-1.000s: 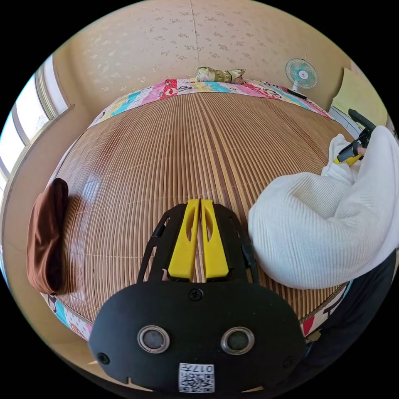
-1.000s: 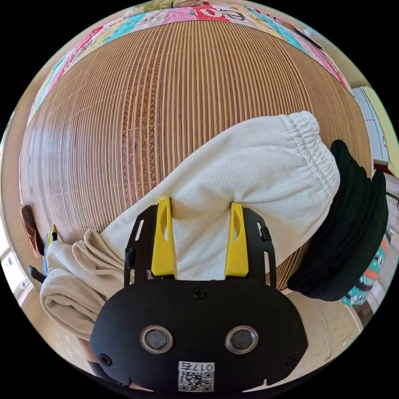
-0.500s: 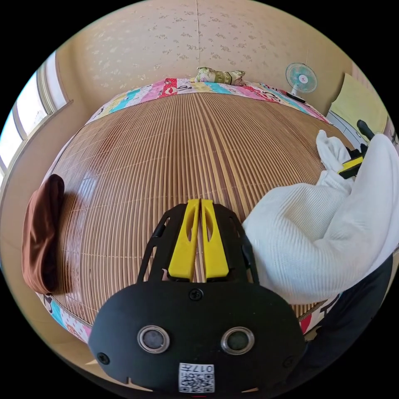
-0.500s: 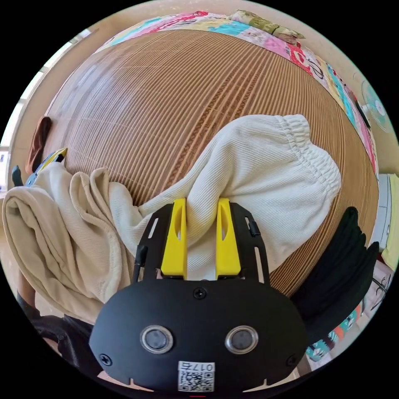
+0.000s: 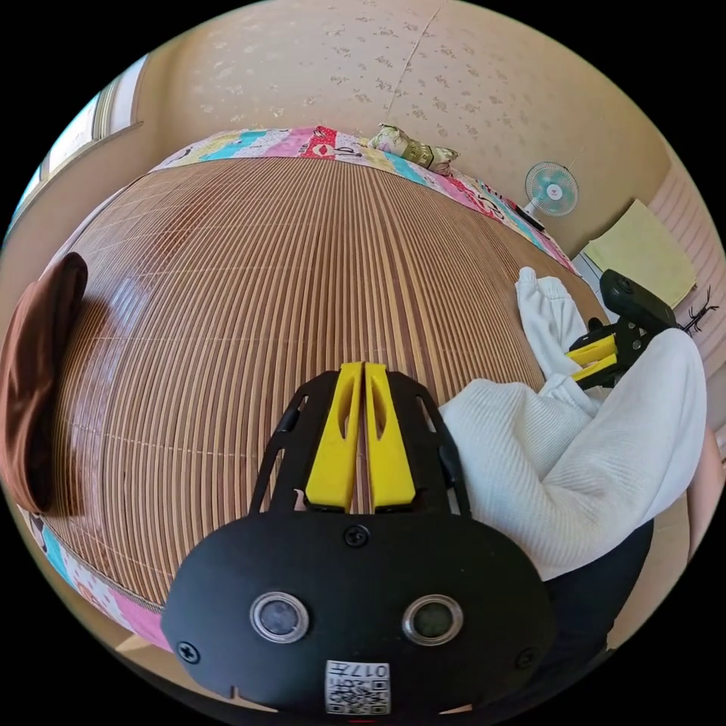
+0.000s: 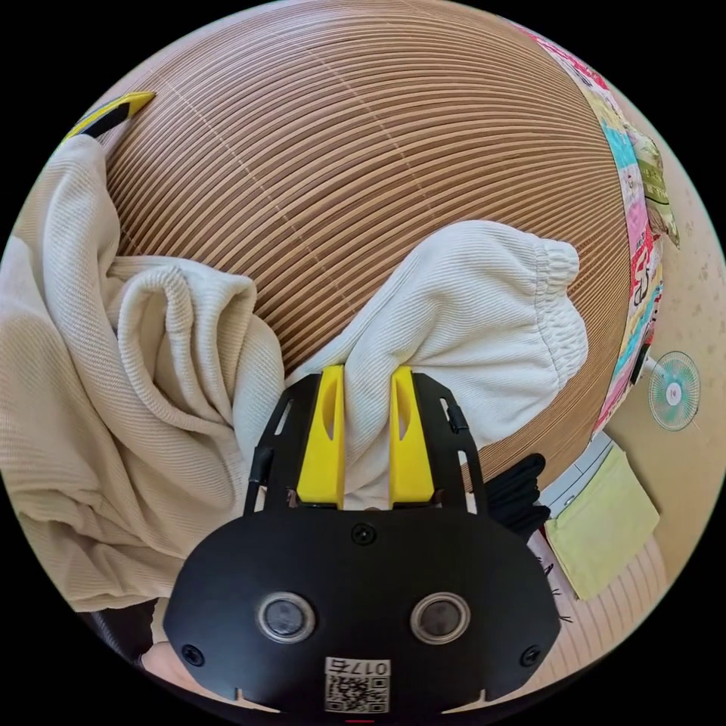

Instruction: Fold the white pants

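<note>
My right gripper (image 6: 365,378) has its fingers (image 6: 324,435) pinched on a ridge of the white pants (image 6: 469,318), a fold of ribbed cloth squeezed up between them. My left gripper (image 5: 363,376) carries nothing; its fingers (image 5: 336,446) are pressed together over bare mat.

The pants lie on the bed's bamboo mat (image 5: 265,287). From my right fingers the cloth fans away to a gathered elastic band (image 6: 563,302) at the far end. The other way, it bunches into a loose, deep-creased heap (image 6: 128,378) beside me. So the long axis runs from that band, through my pinch, into the heap. In the left gripper view the pants (image 5: 575,454) sit off to the right of my empty fingers, just beside them, with the right gripper (image 5: 582,361) beyond. I judge the left hand is the one free to reach over and catch the bunched end.

The cloth is a soft, thick, finely ribbed knit, limp and slumping. The mat is hard, slick and slatted. A brown garment (image 5: 34,378) lies at the mat's far edge, and a black one (image 6: 514,491) by my right gripper.
</note>
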